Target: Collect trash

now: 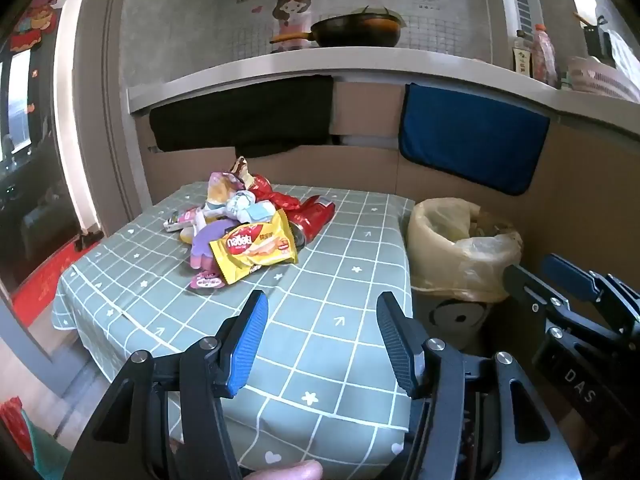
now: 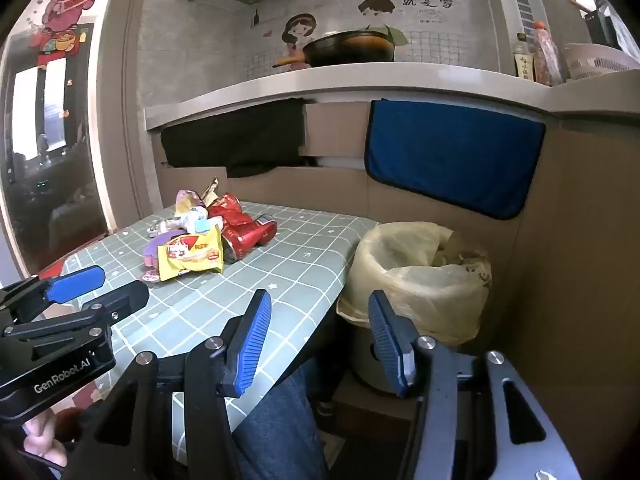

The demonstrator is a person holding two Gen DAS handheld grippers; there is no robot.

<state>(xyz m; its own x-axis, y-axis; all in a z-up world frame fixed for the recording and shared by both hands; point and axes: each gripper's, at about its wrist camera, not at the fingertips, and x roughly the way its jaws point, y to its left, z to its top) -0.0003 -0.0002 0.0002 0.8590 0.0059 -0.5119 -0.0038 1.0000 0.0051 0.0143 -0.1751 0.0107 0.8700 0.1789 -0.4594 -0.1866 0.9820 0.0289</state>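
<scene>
A heap of crumpled snack wrappers (image 1: 248, 228), a yellow wafer packet (image 1: 256, 250) foremost, is lying toward the far left corner of the green checked bench (image 1: 320, 360). The left claw (image 1: 322, 344) and right claw (image 2: 316, 344) are hovering wide open and empty over the near edge, the yellow-lined waste bin (image 2: 420, 284) standing just beside the bench's right edge.

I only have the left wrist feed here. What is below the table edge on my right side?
Observer: A leg in blue jeans shows between the table and the bin.
Operator: Anything under the bin?
Observer: It stands on a brown cardboard box.
Operator: And the right gripper?
Observer: The right gripper is open and empty, pointing at the gap between table and bin.
</scene>
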